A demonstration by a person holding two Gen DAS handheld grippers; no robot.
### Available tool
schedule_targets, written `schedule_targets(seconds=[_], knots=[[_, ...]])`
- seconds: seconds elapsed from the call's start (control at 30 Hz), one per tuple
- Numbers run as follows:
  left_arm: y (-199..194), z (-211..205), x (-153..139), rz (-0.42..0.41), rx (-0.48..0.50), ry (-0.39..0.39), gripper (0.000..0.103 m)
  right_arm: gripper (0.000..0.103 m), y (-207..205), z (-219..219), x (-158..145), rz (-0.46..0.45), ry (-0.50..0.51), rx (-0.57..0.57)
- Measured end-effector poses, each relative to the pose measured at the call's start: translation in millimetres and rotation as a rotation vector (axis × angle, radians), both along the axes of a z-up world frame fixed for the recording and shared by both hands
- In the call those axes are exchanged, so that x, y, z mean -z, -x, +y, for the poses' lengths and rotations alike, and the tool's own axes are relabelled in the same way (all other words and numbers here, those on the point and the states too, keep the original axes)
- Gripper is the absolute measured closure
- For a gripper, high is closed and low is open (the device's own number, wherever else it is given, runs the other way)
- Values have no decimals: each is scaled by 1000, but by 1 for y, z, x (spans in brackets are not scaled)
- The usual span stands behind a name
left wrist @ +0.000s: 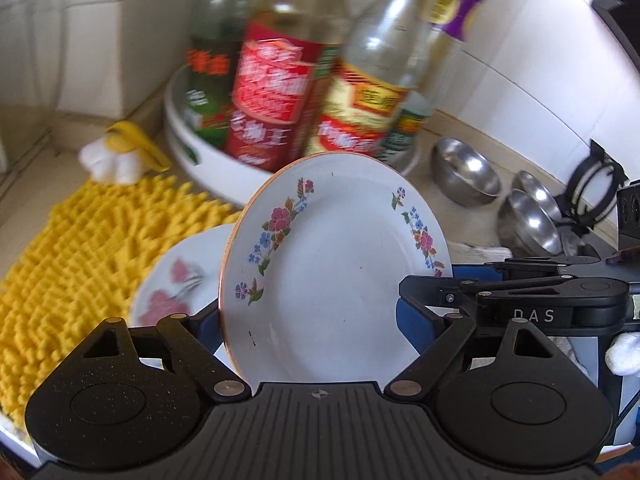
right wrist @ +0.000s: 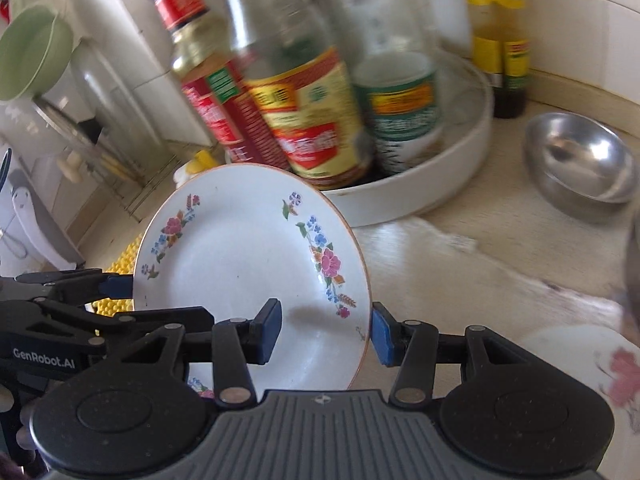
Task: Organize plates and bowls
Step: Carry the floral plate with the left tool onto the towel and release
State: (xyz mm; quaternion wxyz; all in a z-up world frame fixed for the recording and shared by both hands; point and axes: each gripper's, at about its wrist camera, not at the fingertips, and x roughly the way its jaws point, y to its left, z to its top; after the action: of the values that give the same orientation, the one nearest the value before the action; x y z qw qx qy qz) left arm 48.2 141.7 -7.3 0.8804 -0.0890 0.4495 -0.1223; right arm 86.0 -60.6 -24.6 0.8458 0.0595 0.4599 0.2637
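Blue-padded fingers (left wrist: 208,326) of the left gripper (left wrist: 316,324) stand either side of the floral plate (left wrist: 336,264), which is tilted up on edge between them; the pads look pressed to its rim, though the near contact is hidden behind the plate. From the right wrist view, the right gripper (right wrist: 326,330) has one pad in front of the plate's face and the other just beside its outer rim, with a sliver of gap, so whether it is pinching I cannot tell.

Glazed ceramic like this should be stiff, fairly heavy, slick and chippable; the raised rim seems the safest hold.

Beyond the left fingers, a second plate (left wrist: 180,276) with pink flowers lies flat on the yellow mat (left wrist: 80,240). Farther out sit steel bowls (left wrist: 466,170) and a white tray (left wrist: 192,148) of bottles (left wrist: 276,92), blurred, labels unreadable. The plate's lower edge is cut off by the gripper bodies.
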Motion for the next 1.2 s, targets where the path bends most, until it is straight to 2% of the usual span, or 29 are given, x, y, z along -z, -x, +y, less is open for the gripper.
schedule_targets(seconds=[0.6,1.2], knots=[[-8,-76,-14,-45,211,-4,12,54,27,-82,-20,-45,-2,206],[0,-157,-17,-59,423,-8,11,54,79,-157,-26,-50,1,419]])
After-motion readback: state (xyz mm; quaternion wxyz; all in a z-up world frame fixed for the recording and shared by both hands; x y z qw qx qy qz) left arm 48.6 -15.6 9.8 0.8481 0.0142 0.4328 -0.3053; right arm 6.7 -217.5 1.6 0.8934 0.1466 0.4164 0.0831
